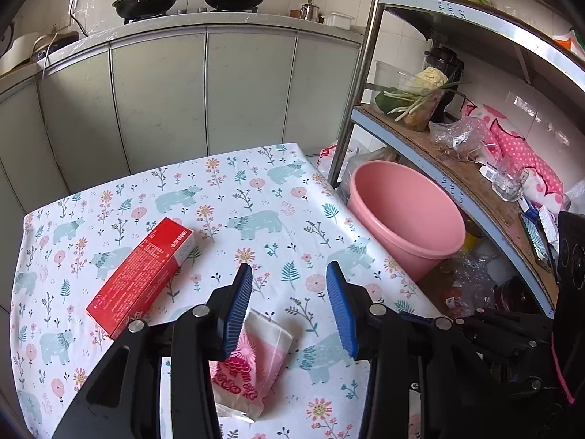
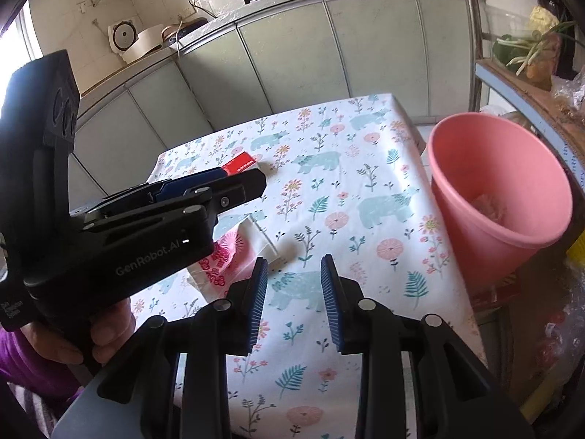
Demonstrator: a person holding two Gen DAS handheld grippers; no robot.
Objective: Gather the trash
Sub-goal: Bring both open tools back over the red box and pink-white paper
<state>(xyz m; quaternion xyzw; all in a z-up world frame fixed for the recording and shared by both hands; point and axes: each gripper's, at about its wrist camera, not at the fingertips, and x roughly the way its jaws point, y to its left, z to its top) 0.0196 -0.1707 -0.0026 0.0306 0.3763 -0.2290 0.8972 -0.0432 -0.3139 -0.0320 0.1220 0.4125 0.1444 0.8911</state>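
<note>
Your table (image 1: 256, 190), floral cloth: red box (image 1: 140, 276) near left edge; pink packet (image 1: 256, 366) near front edge.

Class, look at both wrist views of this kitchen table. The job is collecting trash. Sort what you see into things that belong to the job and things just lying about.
Belongs to the job:
red box on the tablecloth
pink and white packet under the left gripper
pink bucket
right gripper, jaws apart, empty

Just lying about:
woks on the stove
vegetables on the shelf
glass mug
rice cooker
</note>
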